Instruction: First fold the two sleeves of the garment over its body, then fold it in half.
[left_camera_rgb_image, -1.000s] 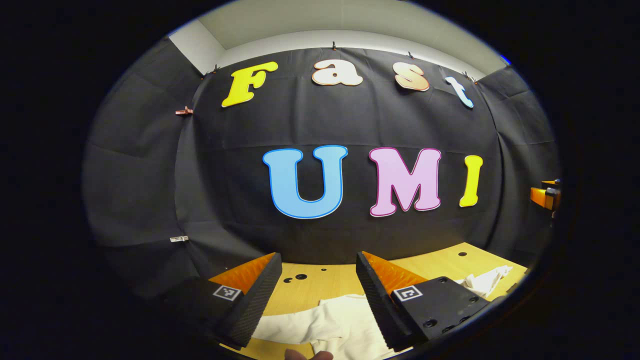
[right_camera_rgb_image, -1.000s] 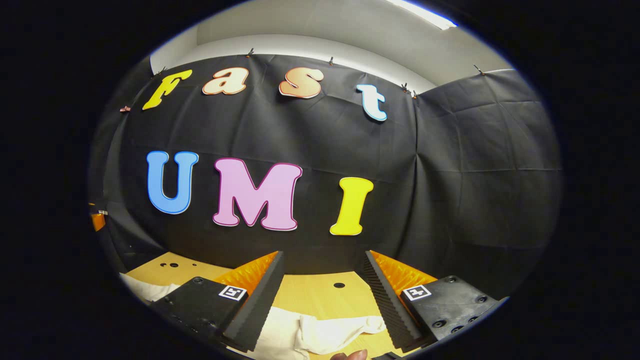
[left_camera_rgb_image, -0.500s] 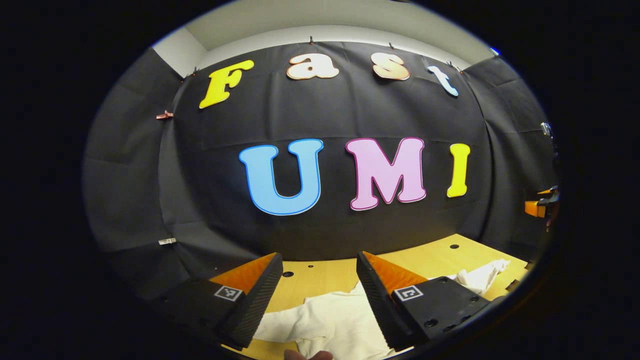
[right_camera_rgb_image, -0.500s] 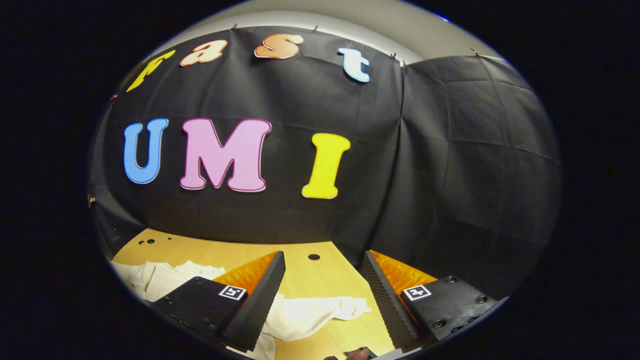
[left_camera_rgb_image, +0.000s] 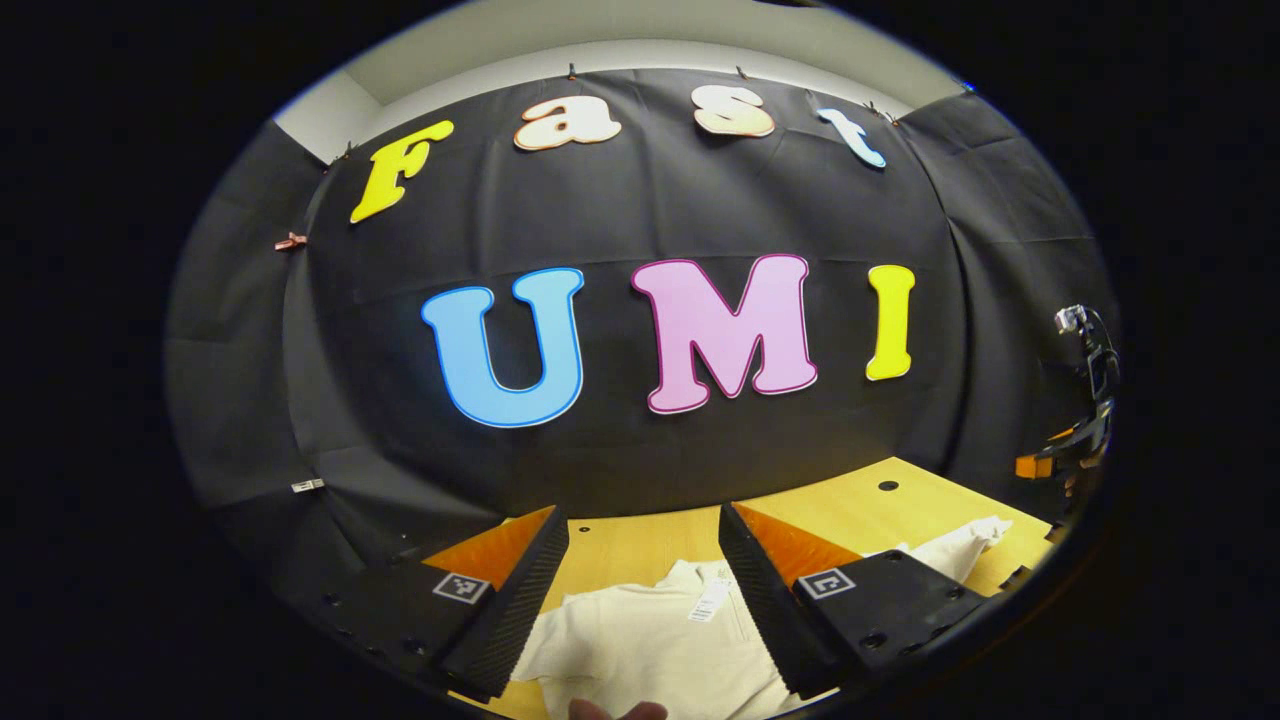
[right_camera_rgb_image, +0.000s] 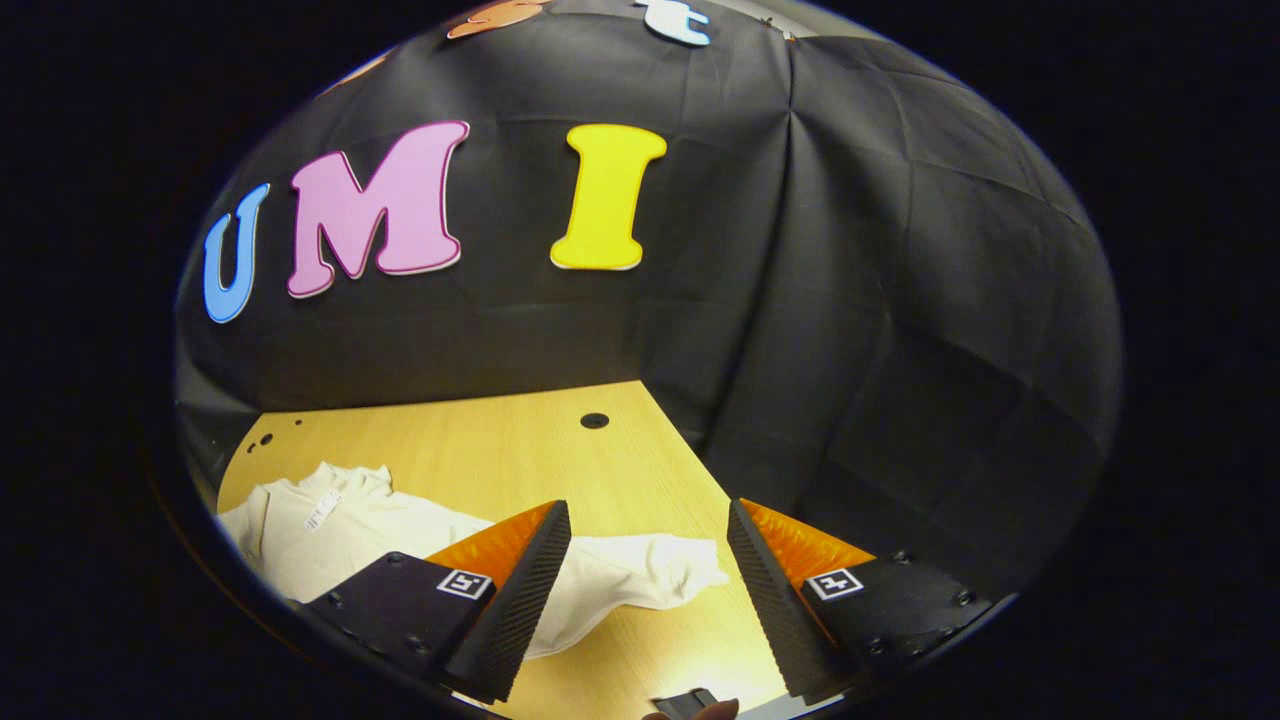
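A cream garment (left_camera_rgb_image: 640, 650) lies flat on the wooden table (left_camera_rgb_image: 620, 550), its collar and neck label (left_camera_rgb_image: 712, 600) facing the back wall. My left gripper (left_camera_rgb_image: 642, 515) hovers open above the garment's upper body, holding nothing. One sleeve (left_camera_rgb_image: 960, 545) stretches off to the right in the left gripper view. In the right gripper view the garment body (right_camera_rgb_image: 330, 520) lies at the left and that sleeve's end (right_camera_rgb_image: 650, 570) sits between the fingers of my right gripper (right_camera_rgb_image: 648, 505), which is open and above the cloth. The other gripper (left_camera_rgb_image: 1085, 440) shows at the far right edge.
The wooden table (right_camera_rgb_image: 520, 440) has small round holes (right_camera_rgb_image: 594, 420) near its back edge. The black cloth wall (right_camera_rgb_image: 850, 350) rises right behind the table and wraps around its right side. A fingertip (right_camera_rgb_image: 700, 710) shows at the bottom edge.
Both grippers have tipped downward, the right one more, so more table and garment show. The collar label has come into sight. Both stay open.
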